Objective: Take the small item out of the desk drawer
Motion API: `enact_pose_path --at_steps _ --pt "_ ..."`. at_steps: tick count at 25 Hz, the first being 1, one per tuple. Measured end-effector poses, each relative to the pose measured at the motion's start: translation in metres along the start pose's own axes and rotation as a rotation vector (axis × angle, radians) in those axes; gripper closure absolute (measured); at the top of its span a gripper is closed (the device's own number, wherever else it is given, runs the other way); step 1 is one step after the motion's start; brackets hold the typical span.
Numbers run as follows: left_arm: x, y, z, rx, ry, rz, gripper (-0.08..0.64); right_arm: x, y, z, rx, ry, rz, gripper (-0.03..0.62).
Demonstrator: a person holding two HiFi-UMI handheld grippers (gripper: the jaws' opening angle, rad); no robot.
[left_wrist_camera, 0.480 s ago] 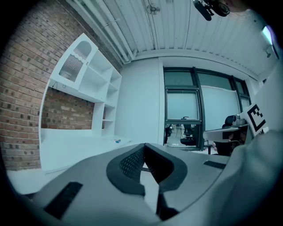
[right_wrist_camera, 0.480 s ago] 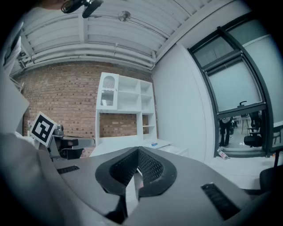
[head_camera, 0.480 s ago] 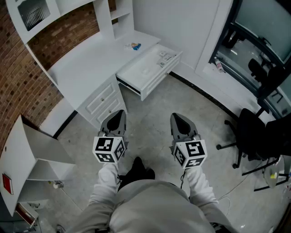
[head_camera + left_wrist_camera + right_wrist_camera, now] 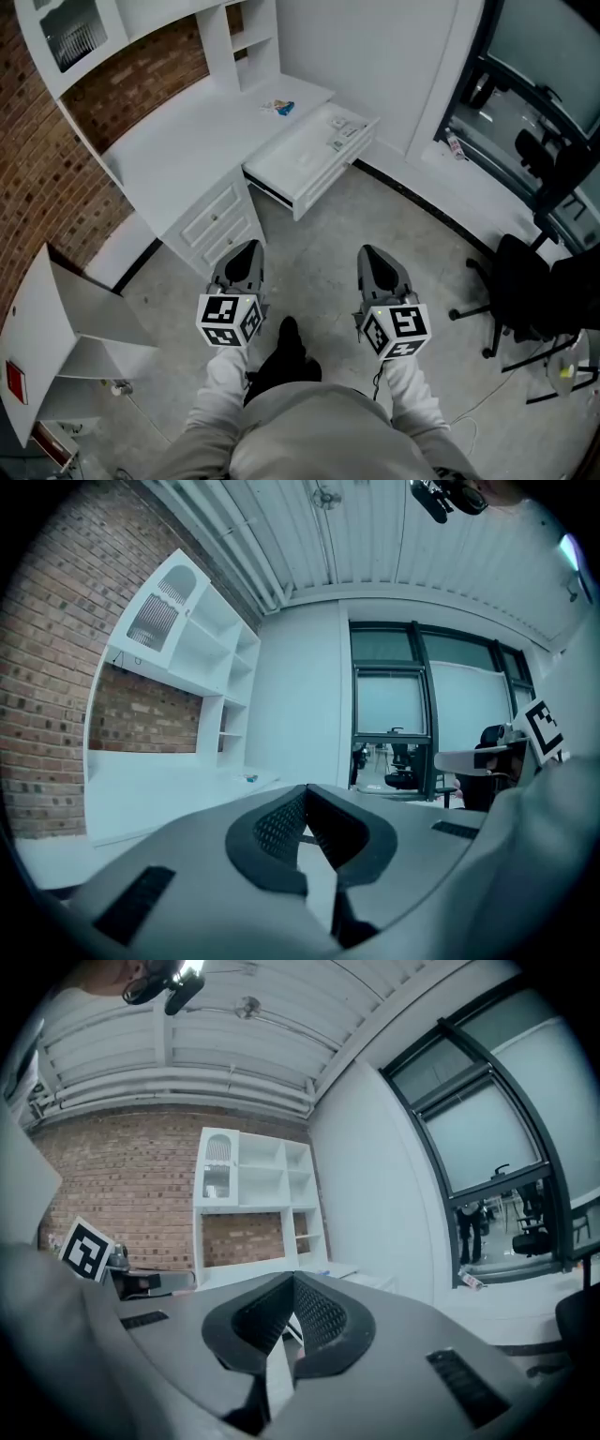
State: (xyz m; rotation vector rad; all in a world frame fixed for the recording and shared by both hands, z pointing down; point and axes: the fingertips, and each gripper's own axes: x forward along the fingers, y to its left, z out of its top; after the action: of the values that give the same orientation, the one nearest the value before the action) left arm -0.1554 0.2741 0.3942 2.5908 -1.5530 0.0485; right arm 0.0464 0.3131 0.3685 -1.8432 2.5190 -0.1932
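The white desk point(image 4: 178, 141) stands at the upper left with its top drawer point(image 4: 298, 167) pulled out toward the right. Some small pale items point(image 4: 342, 127) lie at the drawer's far end. A small blue and coloured item point(image 4: 279, 107) lies on the desk top beside the drawer. Both grippers are held level over the floor, well short of the drawer. My left gripper point(image 4: 246, 247) point(image 4: 306, 789) is shut with nothing in it. My right gripper point(image 4: 373, 253) point(image 4: 292, 1279) is also shut and empty, its tips meeting.
Lower drawers point(image 4: 216, 220) of the desk are shut. An open white cabinet door point(image 4: 56, 319) stands at the left. A black office chair point(image 4: 525, 291) is at the right by the windows. A brick wall point(image 4: 37, 187) backs the desk, with white shelves point(image 4: 244, 37) on it.
Both grippers sit slightly lower in the picture and the desk has shifted a little. They stay side by side and shut.
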Motion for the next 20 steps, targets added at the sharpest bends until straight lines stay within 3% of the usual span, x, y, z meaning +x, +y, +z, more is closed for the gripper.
enact_pose_path --at_steps 10,20 --pt "0.044 0.018 0.005 0.008 -0.005 -0.011 0.541 0.033 -0.026 0.004 0.024 -0.003 -0.040 0.565" --pt "0.122 0.056 0.016 0.043 -0.008 -0.016 0.537 0.107 -0.057 0.003 0.021 0.010 -0.078 0.565"
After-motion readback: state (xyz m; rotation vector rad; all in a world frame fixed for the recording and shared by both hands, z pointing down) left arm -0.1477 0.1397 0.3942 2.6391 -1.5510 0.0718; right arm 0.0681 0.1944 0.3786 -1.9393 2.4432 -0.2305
